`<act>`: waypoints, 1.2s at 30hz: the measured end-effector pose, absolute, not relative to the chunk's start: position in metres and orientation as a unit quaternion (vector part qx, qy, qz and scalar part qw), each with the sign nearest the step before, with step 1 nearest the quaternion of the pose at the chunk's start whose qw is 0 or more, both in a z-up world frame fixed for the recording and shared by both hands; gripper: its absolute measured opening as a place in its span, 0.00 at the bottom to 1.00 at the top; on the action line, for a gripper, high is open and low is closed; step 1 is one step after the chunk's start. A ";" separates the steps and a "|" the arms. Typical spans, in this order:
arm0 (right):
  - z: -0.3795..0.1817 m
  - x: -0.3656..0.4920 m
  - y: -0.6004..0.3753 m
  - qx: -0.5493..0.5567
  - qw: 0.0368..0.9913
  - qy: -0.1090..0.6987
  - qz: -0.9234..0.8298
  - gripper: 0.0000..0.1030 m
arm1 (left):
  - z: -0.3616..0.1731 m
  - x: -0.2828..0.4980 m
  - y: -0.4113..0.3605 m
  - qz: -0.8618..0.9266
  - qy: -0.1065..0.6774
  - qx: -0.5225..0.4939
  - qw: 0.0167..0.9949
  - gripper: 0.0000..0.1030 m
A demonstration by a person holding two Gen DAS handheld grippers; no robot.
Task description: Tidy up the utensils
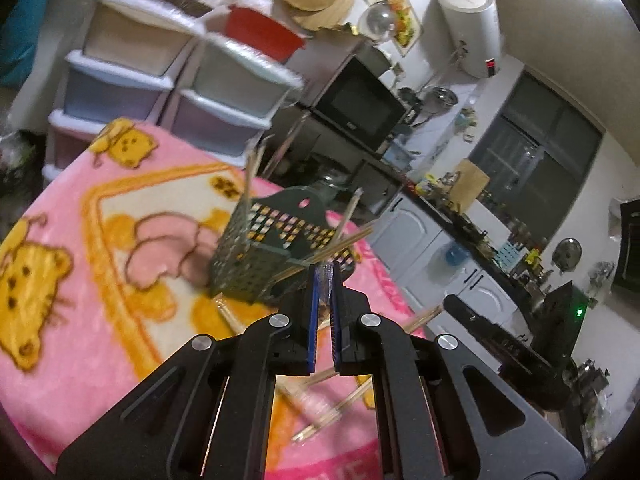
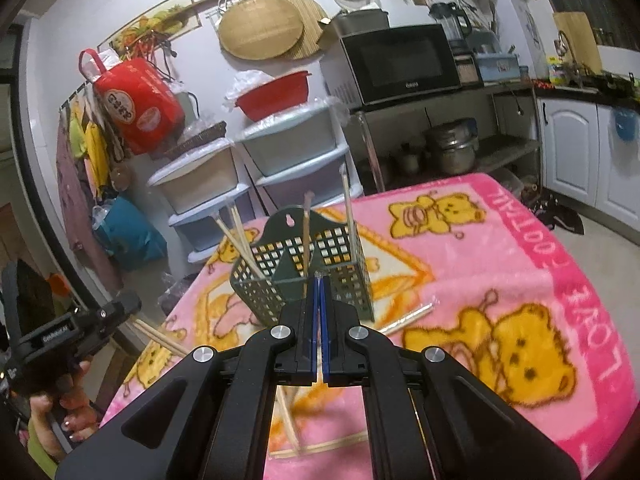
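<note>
Left wrist view has the left tongs (image 1: 326, 270) tilted slightly downward at frame centre, clamped on a clear-wrapped pair of chopsticks (image 1: 340, 246) that juts toward the right. Right wrist view shows the right tongs (image 2: 320, 278) likewise angled down, pressed together on a thin wrapped stick (image 2: 319, 364). Behind both, the dark green perforated holder (image 2: 340, 276) stands on the pink blanket-covered worktop (image 2: 500, 272), several chopsticks upright inside, more lying loose nearby.

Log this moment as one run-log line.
left gripper: shut on wrapped chopsticks | right gripper: shut on wrapper | green holder: upright, chopsticks inside | loose chopsticks: on blanket
</note>
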State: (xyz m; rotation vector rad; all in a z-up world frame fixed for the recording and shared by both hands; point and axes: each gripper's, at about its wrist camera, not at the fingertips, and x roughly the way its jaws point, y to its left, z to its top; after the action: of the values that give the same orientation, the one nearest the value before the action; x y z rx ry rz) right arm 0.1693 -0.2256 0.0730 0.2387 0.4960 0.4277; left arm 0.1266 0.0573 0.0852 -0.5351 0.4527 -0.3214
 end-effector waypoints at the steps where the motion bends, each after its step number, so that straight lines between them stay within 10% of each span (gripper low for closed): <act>1: 0.076 0.169 -0.225 0.115 0.941 0.241 0.209 0.01 | 0.089 0.128 0.056 -0.160 0.218 -0.259 0.927 0.03; 36: 0.176 0.187 -0.217 0.079 0.963 0.137 0.218 0.01 | 0.200 0.190 0.054 -0.181 0.130 -0.224 0.949 0.03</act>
State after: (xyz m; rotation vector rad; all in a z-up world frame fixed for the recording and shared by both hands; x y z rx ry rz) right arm 0.1869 -0.2172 0.1761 0.1608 0.2771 0.4408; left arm 0.1901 0.0542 0.2001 -0.4562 0.2638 -0.3691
